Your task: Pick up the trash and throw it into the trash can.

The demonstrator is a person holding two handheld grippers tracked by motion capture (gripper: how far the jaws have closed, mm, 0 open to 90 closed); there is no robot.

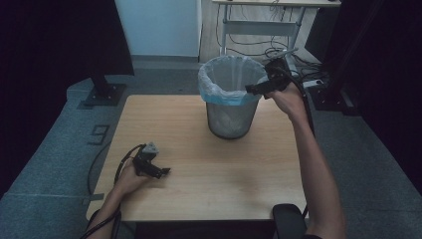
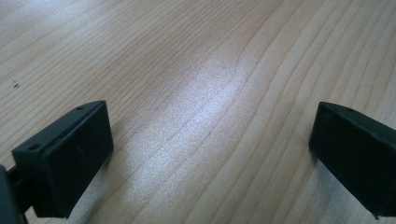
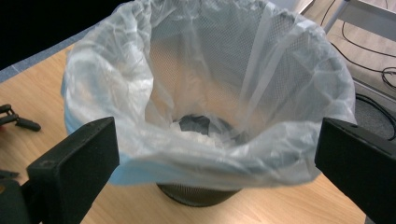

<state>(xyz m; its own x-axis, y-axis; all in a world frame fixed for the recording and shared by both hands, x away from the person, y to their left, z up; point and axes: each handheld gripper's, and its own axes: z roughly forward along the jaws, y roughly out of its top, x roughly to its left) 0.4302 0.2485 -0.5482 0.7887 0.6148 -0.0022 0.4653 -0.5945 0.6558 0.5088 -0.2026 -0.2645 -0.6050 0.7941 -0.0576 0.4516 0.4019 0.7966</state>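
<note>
At the lower left of the high view, the left gripper rests low on the wooden table, held by the left hand; its own view shows the jaws spread wide over bare wood grain. Right of centre, toward the top, stands a mesh wastebasket lined with a clear plastic bag (something pale lies at its bottom, too unclear to name). The right gripper hovers at the basket's right rim, jaws spread and empty.
</note>
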